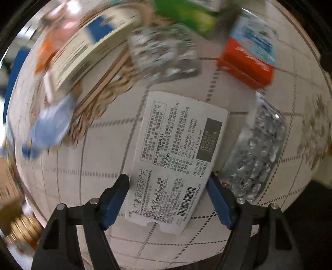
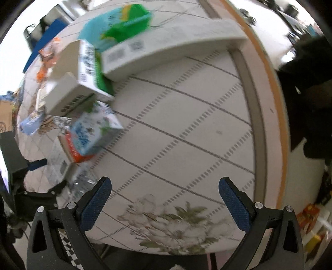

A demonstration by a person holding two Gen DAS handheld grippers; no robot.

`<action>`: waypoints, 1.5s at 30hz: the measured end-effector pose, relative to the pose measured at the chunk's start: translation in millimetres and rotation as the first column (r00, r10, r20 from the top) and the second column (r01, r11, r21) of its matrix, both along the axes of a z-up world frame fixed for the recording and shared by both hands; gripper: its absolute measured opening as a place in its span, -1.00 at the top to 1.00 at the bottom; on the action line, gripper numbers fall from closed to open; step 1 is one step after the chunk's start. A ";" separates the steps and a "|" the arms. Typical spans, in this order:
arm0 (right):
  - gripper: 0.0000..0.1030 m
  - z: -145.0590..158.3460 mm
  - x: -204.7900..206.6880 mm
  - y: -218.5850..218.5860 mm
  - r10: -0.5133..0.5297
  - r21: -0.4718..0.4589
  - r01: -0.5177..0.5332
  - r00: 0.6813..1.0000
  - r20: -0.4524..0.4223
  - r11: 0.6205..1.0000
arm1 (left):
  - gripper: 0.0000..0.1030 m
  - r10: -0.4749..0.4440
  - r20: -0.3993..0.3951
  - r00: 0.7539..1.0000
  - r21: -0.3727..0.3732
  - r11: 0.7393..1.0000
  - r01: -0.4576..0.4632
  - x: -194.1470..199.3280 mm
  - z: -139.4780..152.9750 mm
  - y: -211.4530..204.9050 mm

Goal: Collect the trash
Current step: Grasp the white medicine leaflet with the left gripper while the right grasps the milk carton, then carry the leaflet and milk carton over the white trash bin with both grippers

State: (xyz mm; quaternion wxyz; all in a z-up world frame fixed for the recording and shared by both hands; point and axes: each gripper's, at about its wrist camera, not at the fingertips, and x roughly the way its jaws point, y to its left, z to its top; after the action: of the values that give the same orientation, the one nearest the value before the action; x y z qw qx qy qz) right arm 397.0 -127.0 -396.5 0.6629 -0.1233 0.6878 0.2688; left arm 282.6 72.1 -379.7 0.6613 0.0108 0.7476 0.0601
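My left gripper (image 1: 168,184) is shut on a flat white medicine box (image 1: 176,153) printed with black text and a barcode, held just above the tablecloth. A silver blister pack (image 1: 255,153) lies right beside it, and another blister pack (image 1: 164,54) lies further off. An orange and blue box (image 1: 249,56) sits at the upper right. My right gripper (image 2: 164,199) is open and empty over bare tablecloth. The left gripper (image 2: 35,166) shows at the left edge of the right wrist view, by the orange and blue box (image 2: 89,137).
A woven basket (image 1: 103,91) holds a white and blue box (image 1: 91,52). A green box (image 1: 186,16) lies beyond. White boxes (image 2: 78,83), a long white box (image 2: 170,45) and green packaging (image 2: 126,22) crowd the table's far side. The table edge (image 2: 276,103) runs along the right.
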 end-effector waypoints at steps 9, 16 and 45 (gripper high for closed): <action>-1.00 1.1 -20.6 96.0 0.305 -0.025 -0.304 0.942 0.139 0.952 | -0.44 0.800 0.020 0.600 -0.057 0.600 -0.798 -104.6 1.4 81.4; -1.00 -22.4 -31.2 134.5 0.414 -0.063 -0.410 0.903 0.117 0.910 | -0.50 0.745 0.071 0.663 0.034 0.663 -0.748 -98.2 3.3 82.5; -0.83 -0.2 -37.7 19.9 0.172 0.002 -0.172 0.983 0.062 0.985 | -0.46 0.716 0.177 0.676 -0.112 0.697 -0.709 -184.1 26.2 112.0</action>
State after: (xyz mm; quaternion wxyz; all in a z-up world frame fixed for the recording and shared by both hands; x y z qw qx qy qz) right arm 359.3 -107.1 -396.7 0.6587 -0.1879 0.6527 0.3237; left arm 98.5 184.1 -353.5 0.6596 -0.2984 0.6208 0.3007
